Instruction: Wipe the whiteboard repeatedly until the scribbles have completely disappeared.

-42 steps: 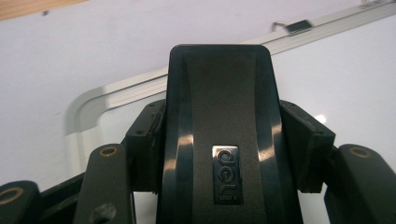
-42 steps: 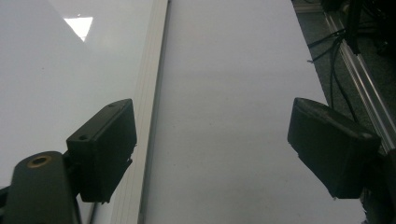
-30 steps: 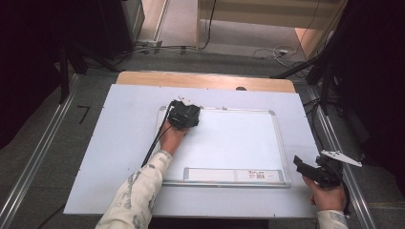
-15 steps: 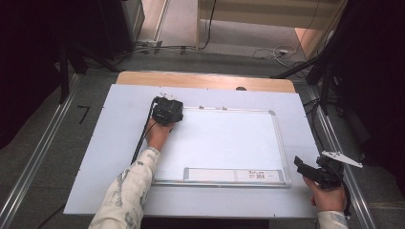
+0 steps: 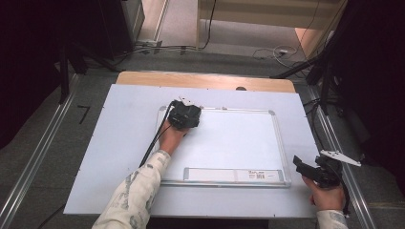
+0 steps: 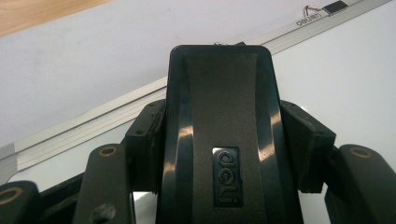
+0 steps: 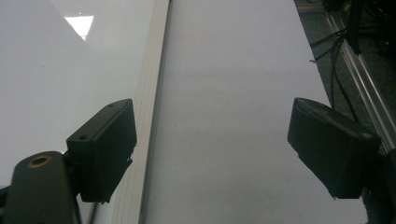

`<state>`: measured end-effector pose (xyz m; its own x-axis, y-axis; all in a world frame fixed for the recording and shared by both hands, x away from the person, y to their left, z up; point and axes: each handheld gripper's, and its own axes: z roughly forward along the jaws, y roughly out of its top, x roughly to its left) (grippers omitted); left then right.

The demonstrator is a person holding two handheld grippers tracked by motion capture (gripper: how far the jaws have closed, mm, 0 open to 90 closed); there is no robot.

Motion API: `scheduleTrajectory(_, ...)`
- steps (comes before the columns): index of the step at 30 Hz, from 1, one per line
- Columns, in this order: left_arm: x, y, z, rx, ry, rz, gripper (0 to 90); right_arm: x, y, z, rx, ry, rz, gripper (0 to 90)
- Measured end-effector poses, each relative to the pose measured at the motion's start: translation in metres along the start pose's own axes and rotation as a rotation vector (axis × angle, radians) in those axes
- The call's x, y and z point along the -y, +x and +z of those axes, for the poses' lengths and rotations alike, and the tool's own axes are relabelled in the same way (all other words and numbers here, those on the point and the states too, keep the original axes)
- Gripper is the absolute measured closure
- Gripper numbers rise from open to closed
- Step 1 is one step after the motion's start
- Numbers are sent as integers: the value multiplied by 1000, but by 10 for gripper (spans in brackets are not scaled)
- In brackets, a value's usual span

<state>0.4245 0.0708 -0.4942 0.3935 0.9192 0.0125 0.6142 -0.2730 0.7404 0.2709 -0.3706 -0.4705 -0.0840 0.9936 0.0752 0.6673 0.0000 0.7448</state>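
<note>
A white board (image 5: 234, 143) with a silver frame lies flat on the white table top (image 5: 124, 143). My left gripper (image 5: 184, 116) rests on the board's far left corner, shut on a black board eraser (image 6: 219, 140) with a "deli" badge, pressed flat on the white surface (image 6: 345, 70) just inside the frame (image 6: 93, 121). My right gripper (image 5: 305, 168) hovers open past the board's near right corner, off the board. In the right gripper view its jaws (image 7: 210, 149) stand wide apart over the table top, with the board's frame edge (image 7: 149, 93) running beside the left jaw.
A silver tray strip (image 5: 234, 175) runs along the board's near edge. A bare wooden strip (image 5: 205, 78) shows at the table's far edge. Metal rails (image 5: 38, 157) flank the table on both sides, and cables (image 5: 334, 119) lie on the floor at the right.
My left gripper slid the eraser left toward the board's corner, then back right to about where it began. My right gripper has stayed still.
</note>
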Motion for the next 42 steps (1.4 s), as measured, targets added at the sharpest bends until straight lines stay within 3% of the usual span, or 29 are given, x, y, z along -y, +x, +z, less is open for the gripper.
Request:
scheduleTrajectory(12, 5, -5, -10, -68, 25, -7, 409, 0, 1, 0, 4, 4, -1, 142)
scheduleTrajectory(20, 12, 43, -15, -139, 8, -74, 411, 0, 1, 0, 5, 5, 1, 143)
scheduleTrajectory(22, 12, 49, -15, -135, 5, -101, 411, 0, 1, 1, 4, 5, -1, 143)
scheduleTrajectory(24, 12, 45, -13, -160, 0, -78, 411, 0, 1, 0, 5, 6, -1, 143)
scheduleTrajectory(26, 12, 44, -13, -160, -1, -88, 412, 0, 1, 0, 6, 6, -1, 143)
scheduleTrajectory(29, 11, 36, -13, -129, 10, -65, 412, 0, 1, 1, 5, 4, -1, 143)
scheduleTrajectory(34, 12, 5, -18, -58, 44, -21, 412, 0, 3, 1, 2, 4, -5, 143)
scheduleTrajectory(36, 15, -2, -22, -48, 50, -21, 412, 0, 4, 0, 2, 4, -4, 142)
scheduleTrajectory(42, 26, 6, -34, -65, 61, -61, 412, 0, 3, 0, 4, 5, -2, 142)
